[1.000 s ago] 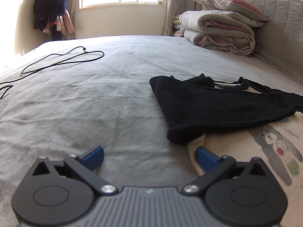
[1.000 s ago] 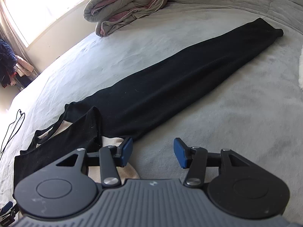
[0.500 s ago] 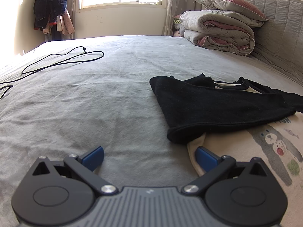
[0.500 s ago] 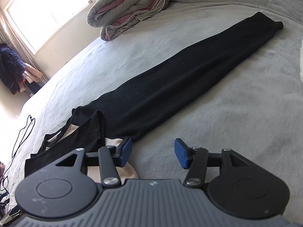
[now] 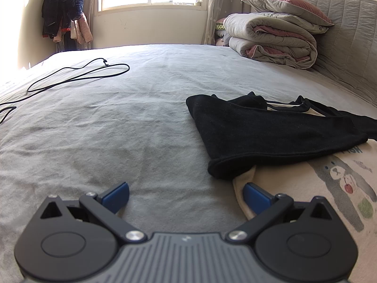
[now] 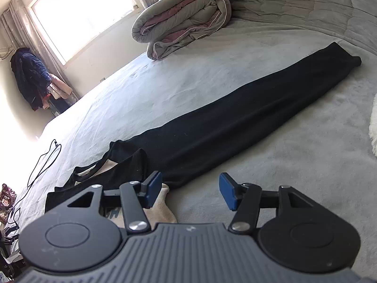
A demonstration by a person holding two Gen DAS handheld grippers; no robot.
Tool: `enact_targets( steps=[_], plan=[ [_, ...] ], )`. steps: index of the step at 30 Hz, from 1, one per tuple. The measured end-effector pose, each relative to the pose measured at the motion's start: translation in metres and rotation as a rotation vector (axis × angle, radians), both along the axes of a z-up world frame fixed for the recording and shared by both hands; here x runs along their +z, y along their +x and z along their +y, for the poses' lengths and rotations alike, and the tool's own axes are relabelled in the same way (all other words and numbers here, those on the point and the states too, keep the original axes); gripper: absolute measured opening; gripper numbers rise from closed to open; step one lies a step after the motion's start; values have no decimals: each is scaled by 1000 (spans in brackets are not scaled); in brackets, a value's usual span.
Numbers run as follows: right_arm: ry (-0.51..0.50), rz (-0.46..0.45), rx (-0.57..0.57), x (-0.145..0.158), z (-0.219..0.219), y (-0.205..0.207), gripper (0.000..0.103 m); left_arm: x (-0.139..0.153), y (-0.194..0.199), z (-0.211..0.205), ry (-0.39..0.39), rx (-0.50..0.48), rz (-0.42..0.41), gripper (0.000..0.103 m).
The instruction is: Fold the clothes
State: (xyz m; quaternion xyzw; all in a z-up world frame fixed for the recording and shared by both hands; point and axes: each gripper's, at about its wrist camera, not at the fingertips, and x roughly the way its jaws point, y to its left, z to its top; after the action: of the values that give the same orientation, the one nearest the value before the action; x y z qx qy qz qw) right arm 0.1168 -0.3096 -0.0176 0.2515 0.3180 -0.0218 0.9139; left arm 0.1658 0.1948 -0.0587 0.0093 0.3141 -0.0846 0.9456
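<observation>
Over at nine o'clock a black cable (image 5: 77, 76) loops on the grey bedsheet (image 5: 117, 122). The left gripper (image 5: 186, 194) sits low, jaws spread wide and empty, its right pad at the cream hem of the garment (image 5: 271, 132), whose black part lies at two o'clock. The right gripper (image 6: 190, 189) is likewise released, the long black sleeve (image 6: 247, 115) stretching toward one o'clock, folded duvet (image 6: 181, 21) beyond.

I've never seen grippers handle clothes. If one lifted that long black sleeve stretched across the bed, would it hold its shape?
Probably not. The black sleeve lies flat and limp on the bed sheet, so it would likely droop from wherever it is pinched. It looks like thin knit, likely light. Its soft surface probably grips rather than slips.
</observation>
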Motion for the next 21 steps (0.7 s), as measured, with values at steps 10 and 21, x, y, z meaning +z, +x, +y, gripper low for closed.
enact_targets(
  steps=[10,21],
  plan=[
    [24,17,-8,-9,-3,1,59,-1,3,-1,-2,-3,9,103],
    [-20,47,30,-11,13,8,59,0,-2,-8,31,14,0,103]
  ],
)
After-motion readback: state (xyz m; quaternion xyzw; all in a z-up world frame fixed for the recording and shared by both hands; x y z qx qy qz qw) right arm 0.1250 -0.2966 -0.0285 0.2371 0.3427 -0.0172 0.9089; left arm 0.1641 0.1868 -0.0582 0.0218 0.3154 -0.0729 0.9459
